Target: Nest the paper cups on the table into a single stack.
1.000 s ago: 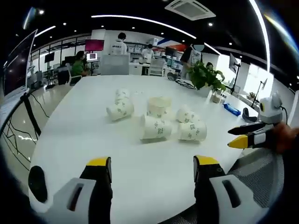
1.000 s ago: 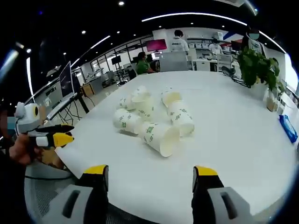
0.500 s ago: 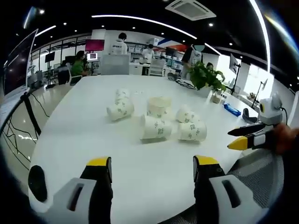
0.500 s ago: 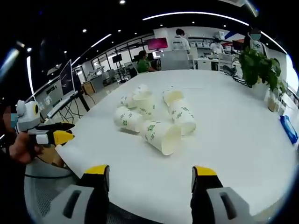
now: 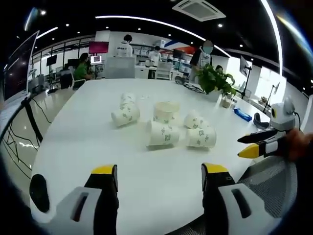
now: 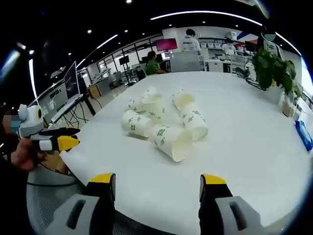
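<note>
Several white paper cups with green print lie in a loose cluster on the white table [image 5: 78, 147]. In the left gripper view one cup [image 5: 163, 134] lies on its side nearest me, another [image 5: 201, 137] to its right, one [image 5: 166, 111] stands mouth up behind, and one [image 5: 125, 115] lies to the left. My left gripper [image 5: 159, 175] is open and empty, short of the cups. In the right gripper view a cup [image 6: 171, 142] lies with its mouth toward me, ahead of my open, empty right gripper [image 6: 157, 180]. The other gripper shows at each view's side [image 5: 240, 147] [image 6: 77, 137].
A potted plant [image 5: 215, 78] [image 6: 268, 67] and a blue object [image 5: 242, 114] [image 6: 303, 135] sit at the table's far side. A mesh chair [image 5: 269, 181] stands by the table edge. People sit at desks in the background. Bare tabletop lies between the grippers and the cups.
The right gripper view has crept a little closer to the cups. The left gripper and the cups have not visibly moved.
</note>
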The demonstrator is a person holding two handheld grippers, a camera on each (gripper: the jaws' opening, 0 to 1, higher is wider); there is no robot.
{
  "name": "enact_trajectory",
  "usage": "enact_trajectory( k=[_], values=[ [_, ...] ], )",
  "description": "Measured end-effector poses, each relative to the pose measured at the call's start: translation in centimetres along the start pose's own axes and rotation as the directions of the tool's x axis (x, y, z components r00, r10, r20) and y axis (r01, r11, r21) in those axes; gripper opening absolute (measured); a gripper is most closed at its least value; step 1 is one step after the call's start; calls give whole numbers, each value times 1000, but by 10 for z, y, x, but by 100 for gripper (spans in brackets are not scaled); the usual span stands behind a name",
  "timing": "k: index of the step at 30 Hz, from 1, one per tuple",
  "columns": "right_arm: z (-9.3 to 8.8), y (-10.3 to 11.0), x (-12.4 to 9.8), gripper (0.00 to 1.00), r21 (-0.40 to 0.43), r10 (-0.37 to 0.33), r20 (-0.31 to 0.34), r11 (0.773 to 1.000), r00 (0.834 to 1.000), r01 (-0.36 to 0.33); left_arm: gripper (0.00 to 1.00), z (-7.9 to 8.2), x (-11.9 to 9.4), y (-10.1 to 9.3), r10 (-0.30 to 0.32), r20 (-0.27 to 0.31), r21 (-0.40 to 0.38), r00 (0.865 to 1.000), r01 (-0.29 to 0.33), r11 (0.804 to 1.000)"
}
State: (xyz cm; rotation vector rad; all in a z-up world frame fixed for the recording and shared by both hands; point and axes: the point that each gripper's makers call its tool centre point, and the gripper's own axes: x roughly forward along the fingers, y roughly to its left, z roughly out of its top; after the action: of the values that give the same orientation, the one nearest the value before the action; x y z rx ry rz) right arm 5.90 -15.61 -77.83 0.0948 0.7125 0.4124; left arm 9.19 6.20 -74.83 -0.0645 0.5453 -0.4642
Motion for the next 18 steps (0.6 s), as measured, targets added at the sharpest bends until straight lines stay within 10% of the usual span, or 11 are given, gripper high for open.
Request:
enact_trajectory(
  k=[18],
  values=[
    [10,9,18,65,106,71,-2,992,997,-71,69,1,0,-2,2,0,4,1000,-2,1000]
  ],
)
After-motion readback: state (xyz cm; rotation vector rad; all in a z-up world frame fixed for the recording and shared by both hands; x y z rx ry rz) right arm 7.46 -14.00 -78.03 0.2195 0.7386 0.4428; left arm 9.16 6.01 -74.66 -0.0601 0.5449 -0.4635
